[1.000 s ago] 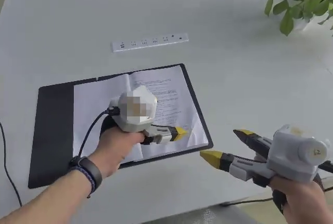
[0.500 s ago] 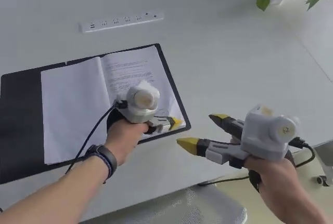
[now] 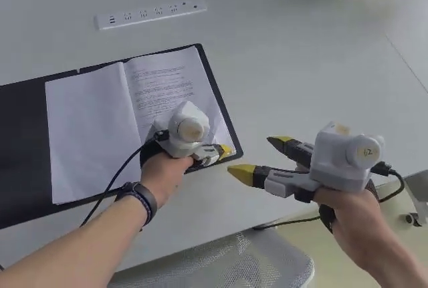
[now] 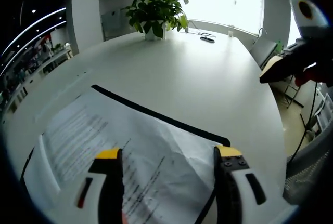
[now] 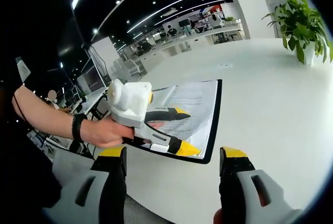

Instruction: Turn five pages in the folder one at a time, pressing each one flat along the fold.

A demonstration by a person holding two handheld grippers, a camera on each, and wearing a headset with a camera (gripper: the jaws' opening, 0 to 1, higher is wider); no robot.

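Tongs on both sides stand released. The left tongs (image 4: pixel 169 154) have their jaws spread over the lower outer corner of the printed right page (image 3: pixel 167 87). The right tongs (image 3: pixel 257 156) hang jaws apart off the folder's right edge, over bare tabletop (image 3: pixel 301 67), gripping nothing.

The black folder (image 3: pixel 20 134) lies open and flat on the tabletop, near the person, with a power strip (image 3: pixel 150 14) beyond it. A blank white sheet (image 3: pixel 87 134) rests on the left side and looks smooth up to the fold. I judge that at least 1 page is already over, but nothing here gives a count out of 5. The left tongs' place at the corner suggests another turn is being set up, not yet started, since the sheet lies down.

From the right gripper view, 1 jaw runs above the paper and 1 along the folder's edge. Whether any sheet sits between them cannot be told. The left hand (image 3: pixel 164 171) covers the page's lower part in the head view. The folder's left edge is cut off, and the stack's thickness is unreadable.
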